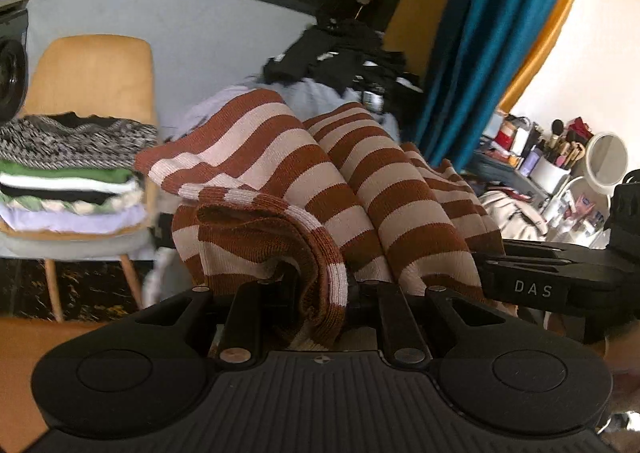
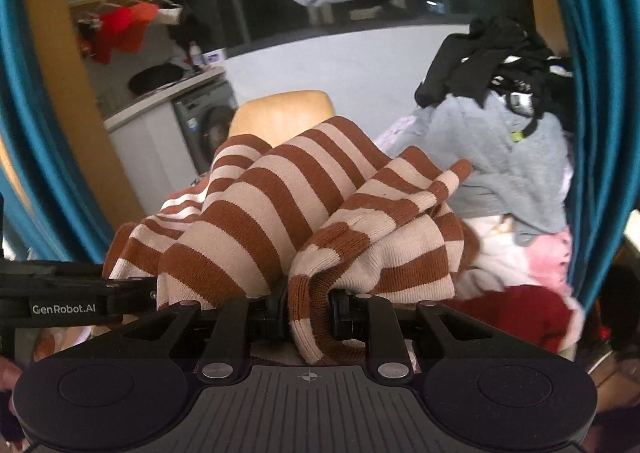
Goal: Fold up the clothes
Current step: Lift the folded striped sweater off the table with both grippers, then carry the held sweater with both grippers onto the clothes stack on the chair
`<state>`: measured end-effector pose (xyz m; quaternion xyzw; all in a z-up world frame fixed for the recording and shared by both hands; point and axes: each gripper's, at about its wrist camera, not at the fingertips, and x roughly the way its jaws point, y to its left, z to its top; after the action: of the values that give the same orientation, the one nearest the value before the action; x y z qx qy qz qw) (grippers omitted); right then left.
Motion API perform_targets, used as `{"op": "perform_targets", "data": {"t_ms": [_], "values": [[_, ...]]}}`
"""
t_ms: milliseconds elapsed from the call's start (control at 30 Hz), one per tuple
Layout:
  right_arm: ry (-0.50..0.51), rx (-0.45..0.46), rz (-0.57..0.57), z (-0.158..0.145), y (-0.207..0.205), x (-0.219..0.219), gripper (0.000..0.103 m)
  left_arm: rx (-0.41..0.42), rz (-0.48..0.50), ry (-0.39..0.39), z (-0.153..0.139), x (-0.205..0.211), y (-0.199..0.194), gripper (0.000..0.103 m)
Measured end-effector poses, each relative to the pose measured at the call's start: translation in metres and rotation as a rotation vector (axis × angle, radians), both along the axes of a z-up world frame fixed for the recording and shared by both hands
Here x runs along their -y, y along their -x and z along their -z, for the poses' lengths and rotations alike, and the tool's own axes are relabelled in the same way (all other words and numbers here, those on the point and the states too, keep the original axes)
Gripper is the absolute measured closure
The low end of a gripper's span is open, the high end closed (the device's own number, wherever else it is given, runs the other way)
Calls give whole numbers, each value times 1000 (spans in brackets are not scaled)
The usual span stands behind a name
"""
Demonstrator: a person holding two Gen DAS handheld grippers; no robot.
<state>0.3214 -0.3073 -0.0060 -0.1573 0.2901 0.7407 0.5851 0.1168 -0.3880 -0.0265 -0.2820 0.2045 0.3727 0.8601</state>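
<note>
Two grippers are sharing one brown-and-cream striped sweater [image 1: 352,189], which is bunching up in thick folds just in front of both cameras and hiding much of the room. Beyond it, a heap of unfolded clothes [image 2: 508,141] is lying far to the right, and a chair [image 1: 92,73] far to the left is carrying a stack of folded garments [image 1: 68,177]. The left gripper [image 1: 320,293] is pinching a ribbed edge of the sweater between nearly closed fingers; the right gripper [image 2: 308,309] is clamping another fold likewise.
</note>
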Motion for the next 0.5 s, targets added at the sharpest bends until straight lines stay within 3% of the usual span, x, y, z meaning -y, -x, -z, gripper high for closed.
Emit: {"op": "perform_targets", "data": {"t_ms": [200, 500], "values": [[13, -14, 42, -2, 82, -51, 84, 13, 46, -1, -3, -59, 69, 86], [77, 14, 10, 19, 157, -123, 84, 28, 18, 63, 21, -126, 122, 86]]}}
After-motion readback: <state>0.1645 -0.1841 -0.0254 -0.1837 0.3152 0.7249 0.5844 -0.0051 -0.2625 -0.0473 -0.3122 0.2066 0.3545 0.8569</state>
